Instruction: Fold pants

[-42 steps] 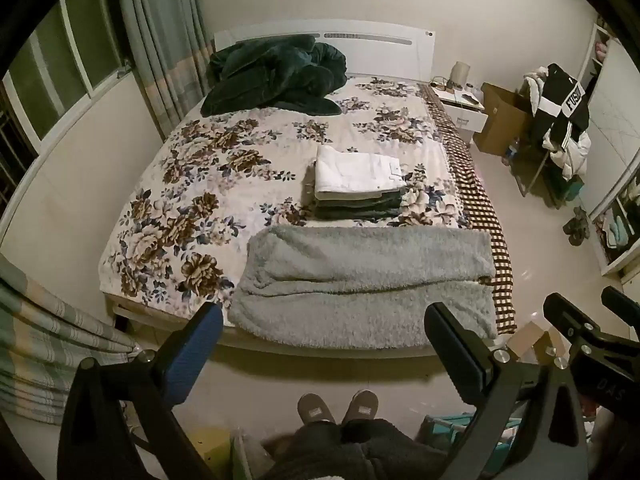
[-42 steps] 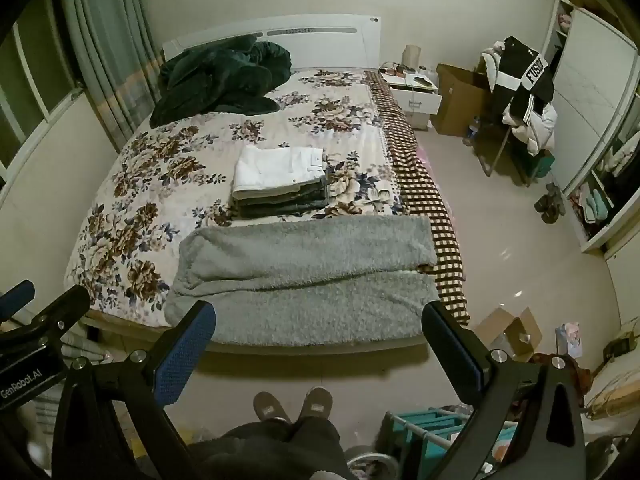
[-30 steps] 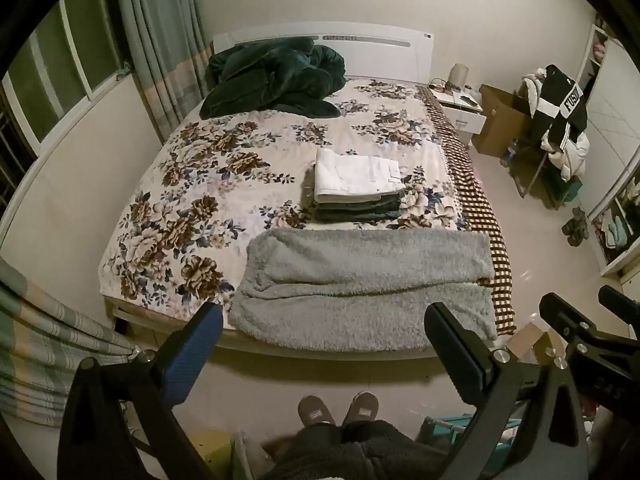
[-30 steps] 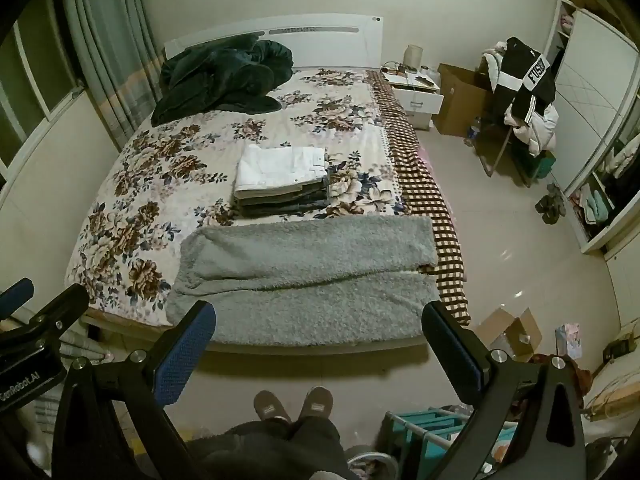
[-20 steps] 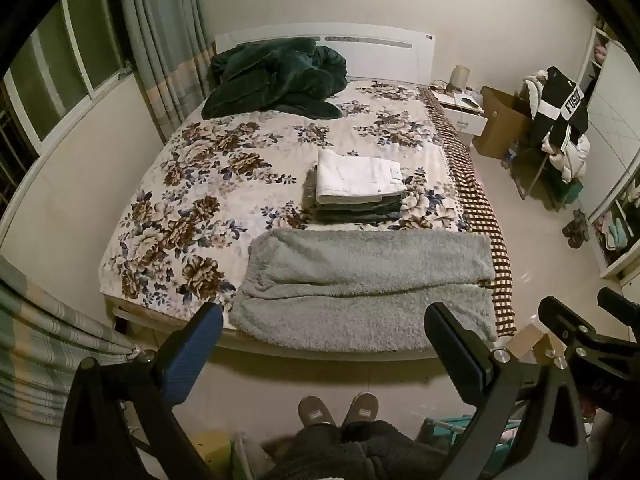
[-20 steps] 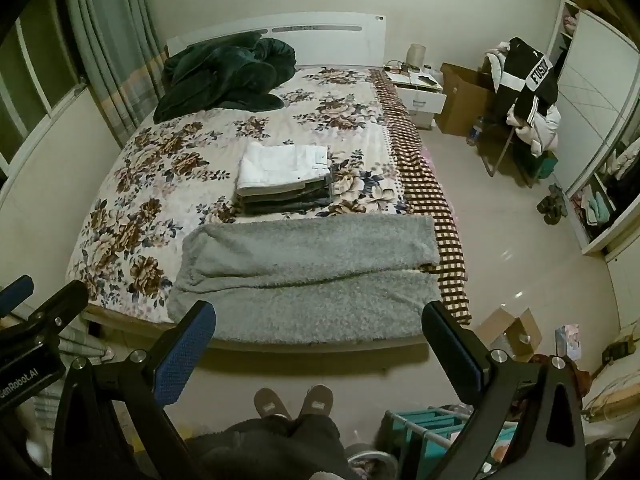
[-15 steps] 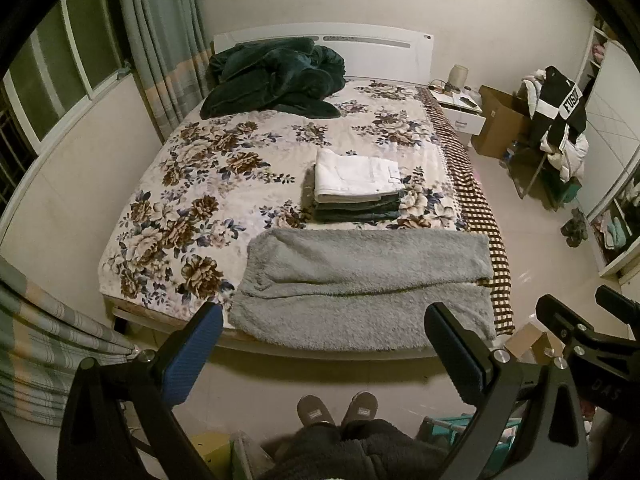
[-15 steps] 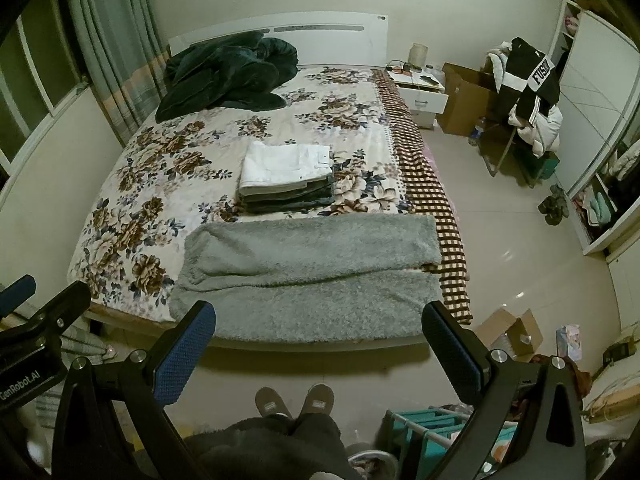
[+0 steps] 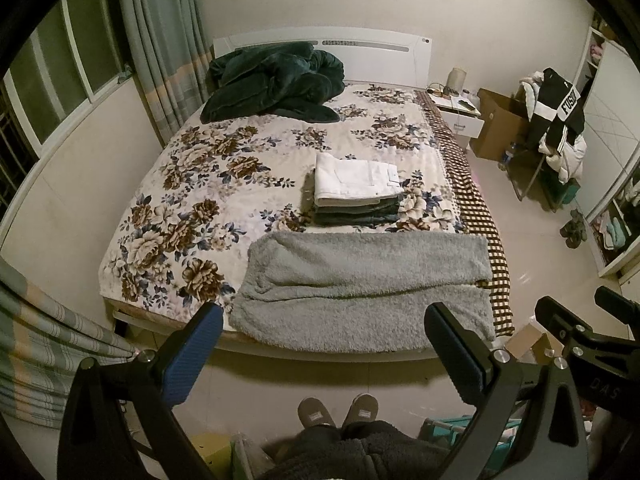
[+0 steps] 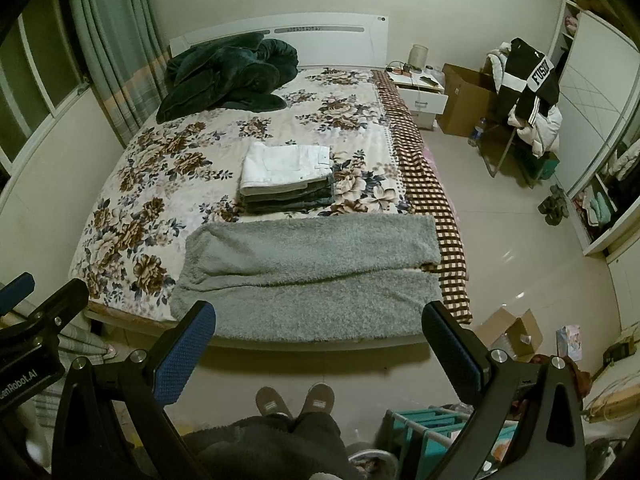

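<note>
Person's slippered feet at bottom, on floor before bed. Left gripper spread wide, holding nothing, raised above floor short of bed edge. Right gripper likewise wide apart, empty, beside left one. Grey fleece pants lie flat across foot of bed, legs side by side, near edge draping over mattress. Just behind them, stack of folded clothes, white piece on top. Dark green blanket heaped by headboard
</note>
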Demonstrator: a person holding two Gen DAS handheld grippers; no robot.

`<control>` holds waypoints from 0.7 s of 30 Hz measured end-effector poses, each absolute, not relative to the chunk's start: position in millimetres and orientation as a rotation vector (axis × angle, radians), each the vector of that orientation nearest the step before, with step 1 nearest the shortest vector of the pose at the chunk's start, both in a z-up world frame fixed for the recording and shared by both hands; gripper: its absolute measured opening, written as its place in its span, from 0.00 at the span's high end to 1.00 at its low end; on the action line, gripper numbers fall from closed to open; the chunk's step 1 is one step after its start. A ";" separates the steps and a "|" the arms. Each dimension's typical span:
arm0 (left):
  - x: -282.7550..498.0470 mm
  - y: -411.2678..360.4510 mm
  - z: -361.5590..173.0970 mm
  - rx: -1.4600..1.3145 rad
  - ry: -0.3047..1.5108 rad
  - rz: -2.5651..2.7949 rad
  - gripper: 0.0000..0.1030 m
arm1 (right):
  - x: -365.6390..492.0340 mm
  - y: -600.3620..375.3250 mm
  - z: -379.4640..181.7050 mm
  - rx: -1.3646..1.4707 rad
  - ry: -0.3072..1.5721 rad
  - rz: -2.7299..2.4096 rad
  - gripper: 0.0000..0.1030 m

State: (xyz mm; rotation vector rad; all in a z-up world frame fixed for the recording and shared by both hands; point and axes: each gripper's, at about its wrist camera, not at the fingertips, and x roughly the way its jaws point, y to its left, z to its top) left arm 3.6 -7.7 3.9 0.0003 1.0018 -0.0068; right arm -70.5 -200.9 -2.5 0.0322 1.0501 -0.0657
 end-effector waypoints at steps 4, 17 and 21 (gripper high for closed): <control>4.1 -8.0 4.1 0.001 0.999 -0.005 0.00 | -70.7 -200.7 -2.5 0.032 1.050 -0.067 0.00; 1.9 -6.7 3.3 -0.001 0.995 -0.007 0.00 | -72.2 -203.4 1.1 0.034 1.047 -0.061 0.00; 2.0 -7.1 3.6 -0.001 0.994 -0.007 0.00 | -71.4 -204.7 1.3 0.034 1.048 -0.061 0.00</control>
